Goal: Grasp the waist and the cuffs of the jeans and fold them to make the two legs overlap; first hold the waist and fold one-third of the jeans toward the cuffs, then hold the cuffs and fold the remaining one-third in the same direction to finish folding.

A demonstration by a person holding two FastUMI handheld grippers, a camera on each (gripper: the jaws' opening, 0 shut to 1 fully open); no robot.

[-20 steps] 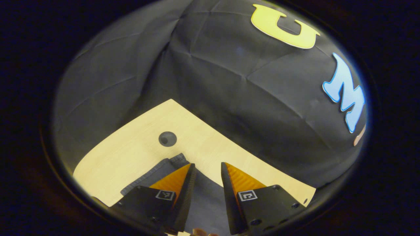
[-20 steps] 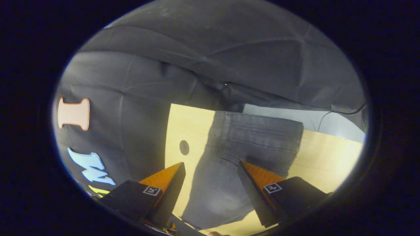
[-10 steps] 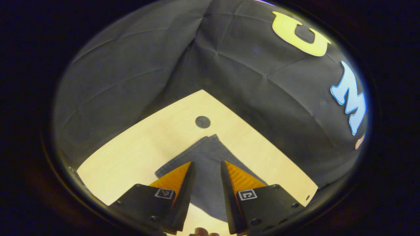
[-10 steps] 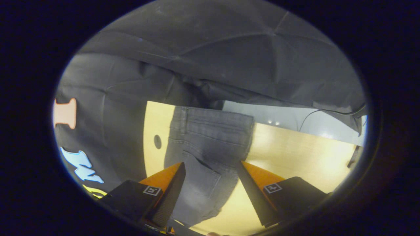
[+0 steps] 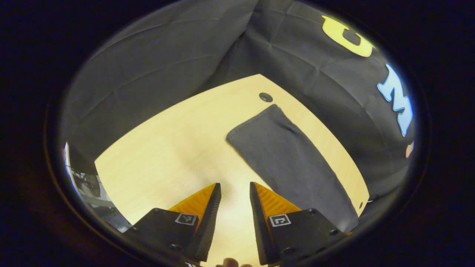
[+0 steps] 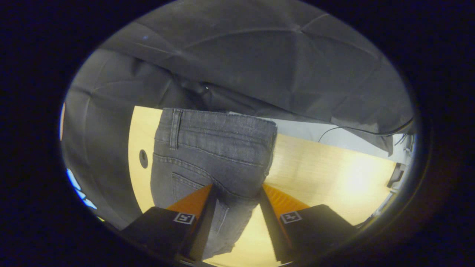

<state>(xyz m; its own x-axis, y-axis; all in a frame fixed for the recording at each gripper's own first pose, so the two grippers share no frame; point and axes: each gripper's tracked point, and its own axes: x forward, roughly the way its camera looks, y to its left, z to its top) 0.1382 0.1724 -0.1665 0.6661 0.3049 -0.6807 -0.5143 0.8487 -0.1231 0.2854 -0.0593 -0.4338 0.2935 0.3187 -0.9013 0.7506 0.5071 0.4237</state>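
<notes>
Dark grey jeans lie flat on the light wooden table (image 5: 167,148). In the left gripper view one leg (image 5: 289,155) runs from its cuff (image 5: 252,120) down to the lower right. My left gripper (image 5: 234,184) hovers open over bare table, left of that leg, with nothing between its fingers. The right gripper view looks along the seat of the jeans (image 6: 211,148) to the waistband (image 6: 222,120) at the far end, back pocket facing up. My right gripper (image 6: 237,186) is open above the seat, fabric showing in the gap between its fingers.
A round dark cable hole (image 5: 265,97) sits in the table just beyond the cuff, and another hole (image 6: 143,158) lies left of the seat. The booth wall hangs close behind the table. Bare table (image 6: 326,174) stretches right of the waist, with a cable (image 6: 352,129) beyond.
My left gripper has pulled back and to the left, off the cuff, so the whole leg now lies to its right. My right gripper has shifted over the seat and its fingers have narrowed.
</notes>
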